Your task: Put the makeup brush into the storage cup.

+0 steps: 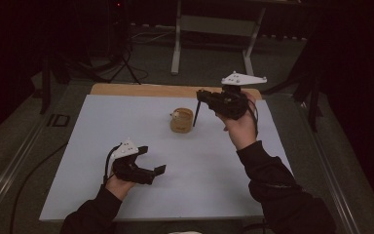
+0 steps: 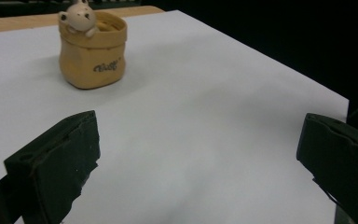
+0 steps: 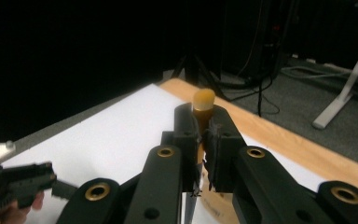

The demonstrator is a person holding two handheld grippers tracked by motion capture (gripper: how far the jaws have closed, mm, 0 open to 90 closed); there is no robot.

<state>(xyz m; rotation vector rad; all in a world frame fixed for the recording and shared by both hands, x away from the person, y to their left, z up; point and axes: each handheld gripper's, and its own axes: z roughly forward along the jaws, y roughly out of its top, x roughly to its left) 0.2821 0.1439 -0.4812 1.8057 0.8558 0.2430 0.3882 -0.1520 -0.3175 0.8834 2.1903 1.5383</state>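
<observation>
White sheeting point(image 1: 175, 185) covers the table, with a strip of bare wood point(image 1: 146, 89) showing along the far edge; the surrounding room is dark, with grey carpet.

Nearest the person, the left gripper point(image 1: 153, 161) sits low over the near-left part of the sheet, held in the left hand point(image 1: 119, 184). Its jaws stand wide apart with nothing between them. In the left gripper view point(image 2: 198, 154), the two black jaws frame bare white surface.

Near the middle of the table, toward the far side, stands a small tan pot point(image 1: 181, 120) shaped like a sack. It is upright. The left gripper view shows the pot point(image 2: 92, 52) with dark lettering on its front and a pale animal figurine point(image 2: 78, 15) perched on its rim.

Just right of the pot, the right gripper point(image 1: 198, 97) is raised above the table in the right hand point(image 1: 241, 127), grey plate on top. Its jaws are pressed together on a thin dark stick point(image 1: 196, 113) that slants down beside the pot; whether the tip touches the sheet cannot be told. In the right gripper view point(image 3: 204, 140), the stick's rounded amber end point(image 3: 203, 100) stands up between the closed jaws.

Beyond the table, white desk legs point(image 1: 176, 44) and a black tripod point(image 1: 124, 58) stand on the carpet.
</observation>
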